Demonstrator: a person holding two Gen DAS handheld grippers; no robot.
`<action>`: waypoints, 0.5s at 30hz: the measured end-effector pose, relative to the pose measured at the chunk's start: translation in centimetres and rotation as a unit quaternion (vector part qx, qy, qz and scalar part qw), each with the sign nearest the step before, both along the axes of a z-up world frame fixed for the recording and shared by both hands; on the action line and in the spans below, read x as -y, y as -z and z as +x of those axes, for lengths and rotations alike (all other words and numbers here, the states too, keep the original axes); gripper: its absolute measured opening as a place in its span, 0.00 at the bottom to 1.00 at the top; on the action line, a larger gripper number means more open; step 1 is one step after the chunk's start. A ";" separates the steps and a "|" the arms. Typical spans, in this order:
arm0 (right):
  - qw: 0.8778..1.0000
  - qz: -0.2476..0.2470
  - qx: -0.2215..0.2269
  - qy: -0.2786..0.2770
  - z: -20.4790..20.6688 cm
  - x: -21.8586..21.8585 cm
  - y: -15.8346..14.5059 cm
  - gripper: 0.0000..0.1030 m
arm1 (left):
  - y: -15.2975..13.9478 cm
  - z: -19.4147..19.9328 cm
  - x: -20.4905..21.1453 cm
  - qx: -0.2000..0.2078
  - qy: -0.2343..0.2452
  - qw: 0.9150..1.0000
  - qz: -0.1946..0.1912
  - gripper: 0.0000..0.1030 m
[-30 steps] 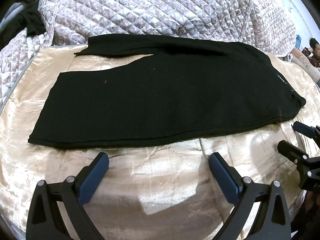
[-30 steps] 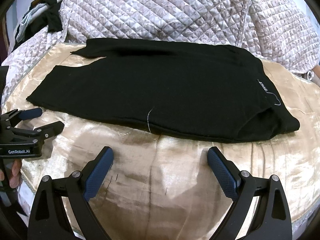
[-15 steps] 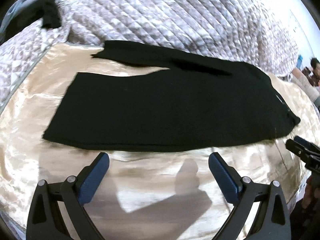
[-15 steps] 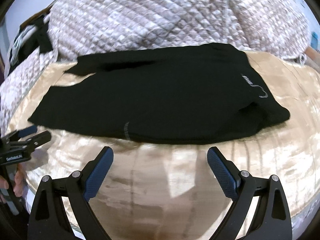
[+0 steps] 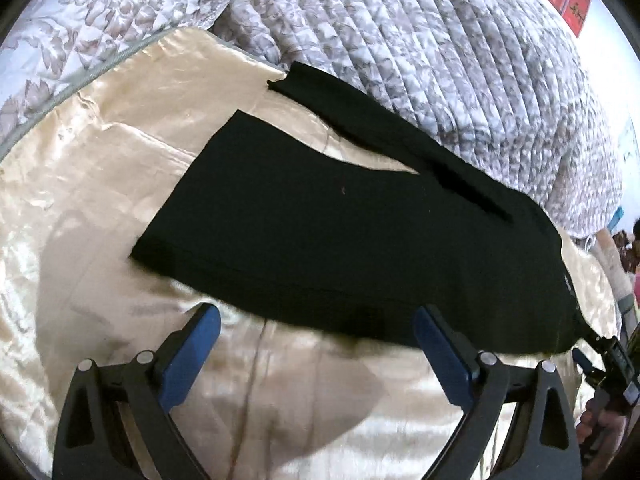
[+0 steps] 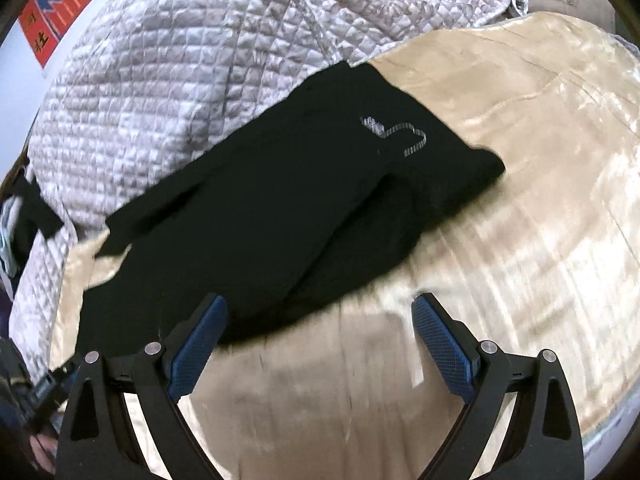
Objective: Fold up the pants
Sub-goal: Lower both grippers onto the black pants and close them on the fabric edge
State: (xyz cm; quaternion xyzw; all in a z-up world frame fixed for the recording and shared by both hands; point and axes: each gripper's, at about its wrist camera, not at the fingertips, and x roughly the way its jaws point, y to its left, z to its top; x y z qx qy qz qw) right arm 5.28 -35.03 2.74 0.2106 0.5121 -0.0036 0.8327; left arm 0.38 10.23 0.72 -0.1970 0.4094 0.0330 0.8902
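Observation:
Black pants [image 5: 340,240] lie flat on a cream satin sheet [image 5: 100,184], legs to the left, waist to the right. In the right wrist view the pants [image 6: 280,216] show a small white logo [image 6: 396,136] near the waist. My left gripper [image 5: 318,338] is open and empty, just short of the near edge of the lower leg. My right gripper [image 6: 320,328] is open and empty, at the near edge of the waist end. The right gripper also shows at the far right of the left wrist view [image 5: 592,356].
A grey-white quilted blanket [image 5: 440,60] is heaped behind the pants. Dark clothing [image 6: 36,216] lies at the far left. A red poster [image 6: 52,20] hangs on the wall. The bed's right edge [image 6: 616,396] curves close by.
Both grippers have moved forward, closer to the pants' near edge. The left view has swung to the right and tilted, the right view to the left. Both stay open.

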 end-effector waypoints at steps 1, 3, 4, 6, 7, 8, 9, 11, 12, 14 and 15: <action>1.000 0.007 0.000 0.004 0.5 0.3 0.2 0.86 | 0.0 0.3 -0.1 0.001 -0.001 1.000 -0.001 0.95; 1.000 0.020 -0.003 0.018 1.3 1.0 0.7 0.80 | 0.1 1.0 -0.4 0.004 -0.006 1.000 -0.011 0.95; 0.999 0.025 -0.002 0.025 1.6 1.3 0.8 0.75 | 0.2 1.3 -0.6 0.004 -0.011 1.000 -0.018 0.94; 0.999 0.036 0.001 0.040 2.2 2.1 1.1 0.65 | 0.3 2.0 -1.0 0.004 -0.021 0.999 -0.028 0.85; 0.998 0.041 0.002 0.049 2.5 2.5 1.2 0.58 | 0.4 2.3 -1.2 0.004 -0.028 0.999 -0.029 0.77; 0.997 0.046 0.003 0.058 2.8 2.9 1.4 0.50 | 0.5 2.5 -1.4 0.004 -0.035 0.999 -0.029 0.74; 0.997 0.051 0.003 0.065 3.0 3.2 1.5 0.47 | 0.5 2.6 -1.6 0.004 -0.041 0.999 -0.029 0.66; 0.995 0.061 0.005 0.081 3.2 3.9 1.5 0.36 | 0.4 2.8 -1.9 0.003 -0.054 0.998 -0.029 0.53; 0.994 0.065 0.005 0.087 3.2 4.2 1.6 0.33 | 0.4 2.9 -2.0 0.002 -0.059 0.998 -0.027 0.42; 0.992 0.073 0.004 0.103 3.4 4.9 1.7 0.20 | 0.5 3.1 -2.4 -0.004 -0.073 0.997 -0.026 0.27; 0.991 0.077 0.002 0.109 3.5 5.1 1.8 0.16 | 0.5 3.1 -2.6 -0.006 -0.078 0.997 -0.026 0.16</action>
